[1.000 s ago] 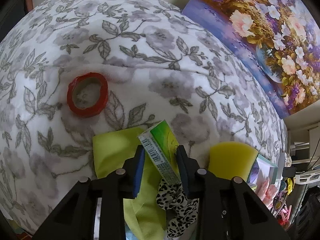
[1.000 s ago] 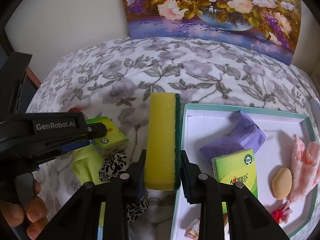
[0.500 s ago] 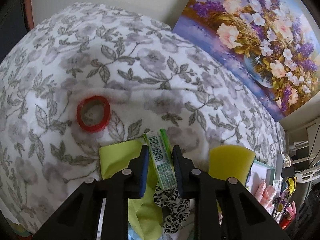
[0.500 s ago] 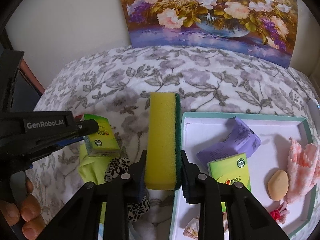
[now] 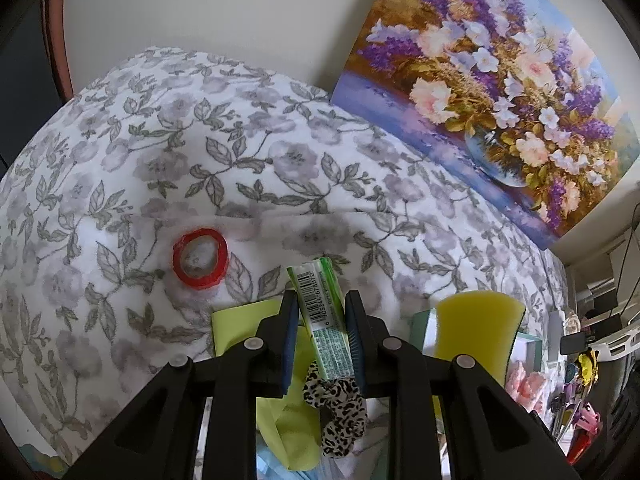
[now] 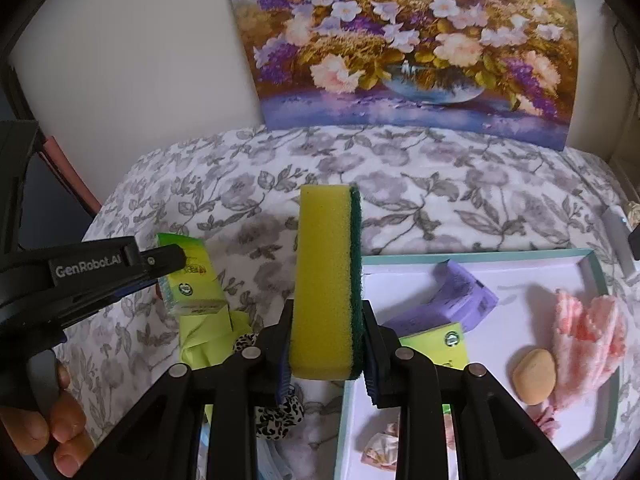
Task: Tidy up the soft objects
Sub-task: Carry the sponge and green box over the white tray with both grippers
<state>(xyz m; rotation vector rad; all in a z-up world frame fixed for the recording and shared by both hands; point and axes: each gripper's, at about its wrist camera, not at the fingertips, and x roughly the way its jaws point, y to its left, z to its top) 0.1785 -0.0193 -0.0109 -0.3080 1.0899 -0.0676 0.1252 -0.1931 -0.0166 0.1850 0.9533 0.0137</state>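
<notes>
Tape roll: a red ring (image 5: 200, 259) lies flat on the floral bedcover (image 5: 120, 184), far to my left, apart from everything else.
Lime cloth: a yellow-green cloth (image 5: 236, 330) lies on the cover under my left jaws, with a leopard-print scrunchie (image 5: 340, 408) on it.
My left gripper (image 5: 321, 322): my 2 jaws are clamped on a green tissue pack (image 5: 320, 300), barcode side up, held off the cover above the cloth.
My right gripper (image 6: 326, 336): my 2 jaws pinch a yellow sponge (image 6: 324, 280) with a dark green scrub face on its right; it stands on end, held just left of the tray's left rim.
Tray: a teal-rimmed white tray (image 6: 592, 264) lies on the cover at my right.
In the tray: a purple pack (image 6: 452, 300), a 2nd green pack (image 6: 440, 346), a tan oval piece (image 6: 534, 376), a pink knitted cloth (image 6: 584, 336).
Behind: a flower painting (image 6: 400, 48) leans on the wall.
</notes>
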